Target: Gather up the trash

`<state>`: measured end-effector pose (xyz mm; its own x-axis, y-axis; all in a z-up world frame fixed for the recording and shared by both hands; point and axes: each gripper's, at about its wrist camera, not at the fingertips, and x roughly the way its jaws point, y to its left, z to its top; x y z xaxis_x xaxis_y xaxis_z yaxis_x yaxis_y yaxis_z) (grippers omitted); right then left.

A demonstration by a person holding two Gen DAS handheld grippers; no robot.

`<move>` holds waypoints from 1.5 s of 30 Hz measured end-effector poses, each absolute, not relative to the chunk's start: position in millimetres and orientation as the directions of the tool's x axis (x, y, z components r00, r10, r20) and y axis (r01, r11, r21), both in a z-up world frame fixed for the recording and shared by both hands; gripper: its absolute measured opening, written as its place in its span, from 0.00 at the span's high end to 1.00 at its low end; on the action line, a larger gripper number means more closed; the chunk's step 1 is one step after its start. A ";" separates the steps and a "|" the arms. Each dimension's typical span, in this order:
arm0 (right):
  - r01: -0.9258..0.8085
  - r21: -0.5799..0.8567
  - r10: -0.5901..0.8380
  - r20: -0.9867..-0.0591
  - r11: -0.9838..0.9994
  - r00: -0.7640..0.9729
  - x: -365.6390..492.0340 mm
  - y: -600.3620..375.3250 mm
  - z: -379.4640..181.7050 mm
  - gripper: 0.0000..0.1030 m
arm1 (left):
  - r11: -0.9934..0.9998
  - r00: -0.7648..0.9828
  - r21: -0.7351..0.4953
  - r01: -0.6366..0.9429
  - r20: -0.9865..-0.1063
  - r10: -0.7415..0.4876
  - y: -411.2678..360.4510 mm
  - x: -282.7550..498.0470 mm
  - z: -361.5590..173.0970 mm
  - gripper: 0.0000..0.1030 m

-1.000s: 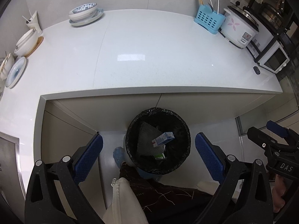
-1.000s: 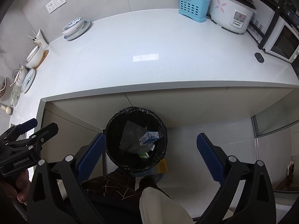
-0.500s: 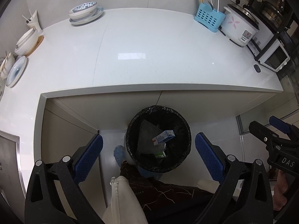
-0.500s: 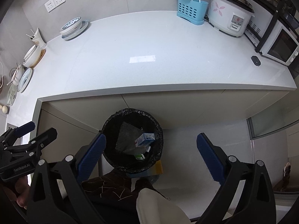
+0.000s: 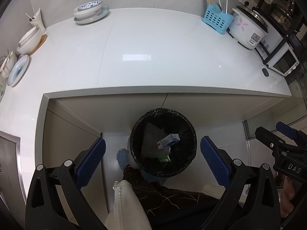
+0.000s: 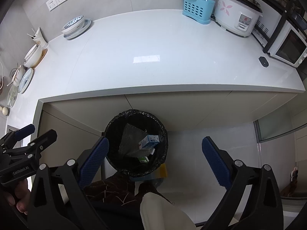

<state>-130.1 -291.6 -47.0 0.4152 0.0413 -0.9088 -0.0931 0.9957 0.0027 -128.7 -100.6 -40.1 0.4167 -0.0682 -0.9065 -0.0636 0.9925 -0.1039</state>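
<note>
White countertop (image 5: 172, 57) shows no litter, both grippers (image 5: 153, 154) (image 6: 155, 154) have risen slightly, gaping wide and empty above the filled bin (image 5: 163, 143), suggesting collection is done.

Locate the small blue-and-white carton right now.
The carton lies inside the black-lined trash bin on the floor below the counter edge, on grey bubble wrap; both wrist views show it between the open tongs.

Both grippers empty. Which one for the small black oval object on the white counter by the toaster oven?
Right, probably. The right gripper is open, empty, and sits on the side of the small black oval object at the right end of the white counter; the open left gripper would cross over.
</note>
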 end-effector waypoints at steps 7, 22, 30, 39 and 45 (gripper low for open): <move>-0.097 0.006 0.046 -0.912 0.995 0.408 -129.4 -290.8 -48.6 0.09 | 0.993 0.410 -0.094 -0.065 -0.910 -0.059 -100.7 -128.0 -41.4 0.06; -0.125 0.010 0.056 -0.926 0.992 0.374 -127.3 -283.1 -54.8 0.09 | 0.995 0.403 -0.062 -0.079 -0.915 -0.025 -101.9 -125.9 -40.3 0.06; -0.127 0.017 0.064 -0.927 0.992 0.369 -125.4 -282.6 -55.4 0.09 | 0.995 0.404 -0.050 -0.088 -0.915 -0.010 -99.6 -126.7 -39.6 0.06; -0.128 0.027 0.072 -0.929 0.991 0.364 -124.6 -282.2 -55.2 0.09 | 0.994 0.399 -0.066 -0.082 -0.917 -0.028 -100.9 -125.5 -39.8 0.06; -0.126 0.038 0.081 -0.930 0.991 0.358 -123.0 -282.1 -54.6 0.09 | 0.995 0.387 -0.075 -0.072 -0.921 -0.042 -103.6 -124.1 -40.8 0.06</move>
